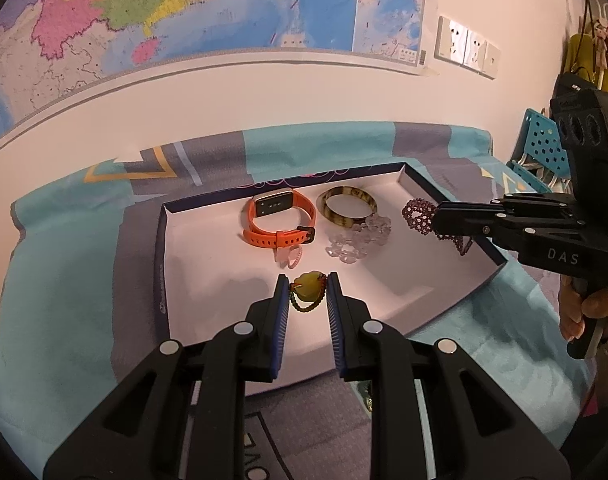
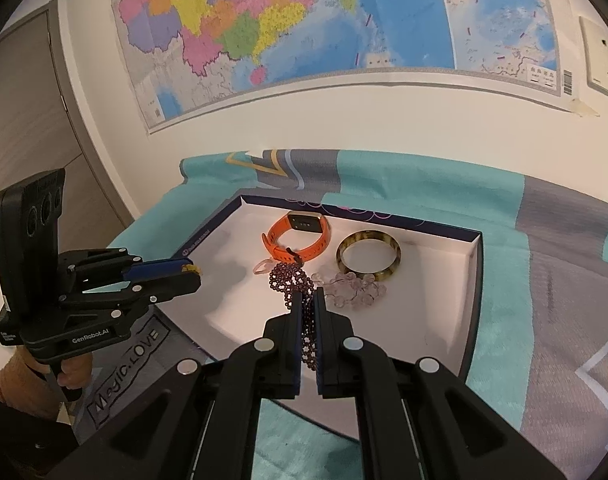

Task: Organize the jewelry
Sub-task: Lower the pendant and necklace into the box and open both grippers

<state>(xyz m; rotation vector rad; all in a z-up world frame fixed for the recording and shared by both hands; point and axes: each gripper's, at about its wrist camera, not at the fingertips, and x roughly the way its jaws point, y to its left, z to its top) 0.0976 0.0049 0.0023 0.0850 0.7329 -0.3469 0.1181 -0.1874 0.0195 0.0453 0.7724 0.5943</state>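
Observation:
A shallow white box lid (image 1: 208,264) (image 2: 436,320) lies on a teal and grey cloth. In it rest an orange watch (image 1: 280,218) (image 2: 300,238), a tortoiseshell bangle (image 1: 348,205) (image 2: 369,256), a clear bead bracelet (image 1: 358,240) (image 2: 354,290) and a small pink clear piece (image 1: 290,257) (image 2: 263,266). My left gripper (image 1: 307,282) (image 2: 192,270) is shut on a dark bead bracelet with a yellow stone (image 1: 308,284), held over the lid's front part. My right gripper (image 2: 308,298) (image 1: 440,216) is shut on a dark red beaded bracelet (image 2: 290,278) (image 1: 418,216), which hangs over the lid's right side.
The cloth (image 1: 64,280) (image 2: 544,280) covers the table against a white wall with a large map (image 1: 184,8) (image 2: 304,20). Wall sockets (image 1: 466,46) sit to the right, with a blue perforated basket (image 1: 544,144) beyond the table's right end. A hand (image 1: 588,308) holds the right gripper's handle.

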